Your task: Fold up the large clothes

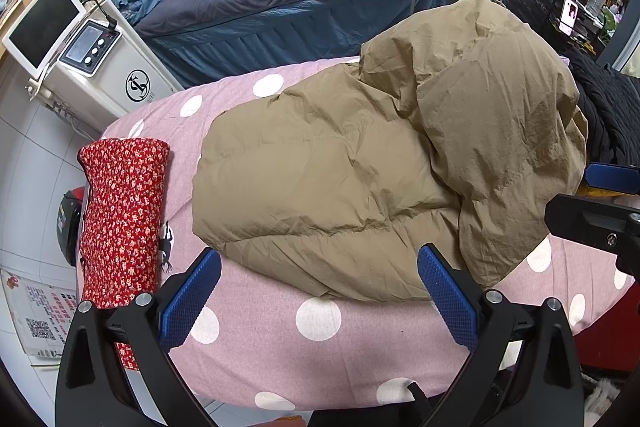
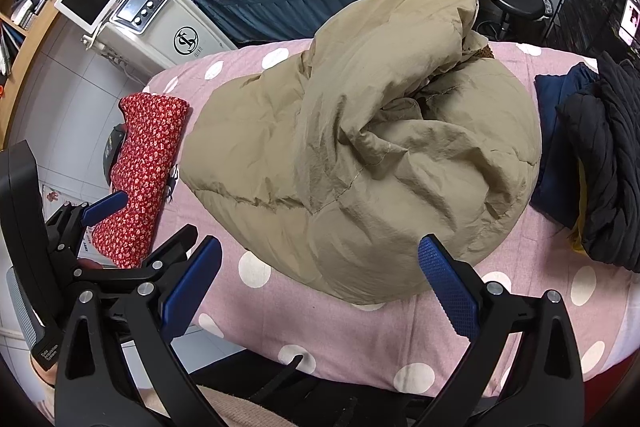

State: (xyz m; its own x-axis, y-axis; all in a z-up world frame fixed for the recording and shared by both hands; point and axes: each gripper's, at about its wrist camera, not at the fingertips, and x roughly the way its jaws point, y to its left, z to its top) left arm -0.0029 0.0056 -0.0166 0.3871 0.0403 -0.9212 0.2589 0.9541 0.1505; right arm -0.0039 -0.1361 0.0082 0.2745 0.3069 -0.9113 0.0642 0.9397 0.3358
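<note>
Tan puffer jacket (image 1: 360, 155) lies bunched, partly folded, at frame centre on the polka-dot sheet (image 1: 280, 347); left gripper (image 1: 320, 291) and right gripper (image 2: 320, 291) both spread apart, holding nothing.

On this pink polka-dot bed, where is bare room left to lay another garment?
Free: the near strip of the pink cover in front of the tan jacket, and a narrow gap between it and the red floral cloth. Crowded: the right side, with dark clothes piled.

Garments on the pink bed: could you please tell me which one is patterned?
The red floral garment, at the bed's left edge; the tan jacket and black clothes are plain.
</note>
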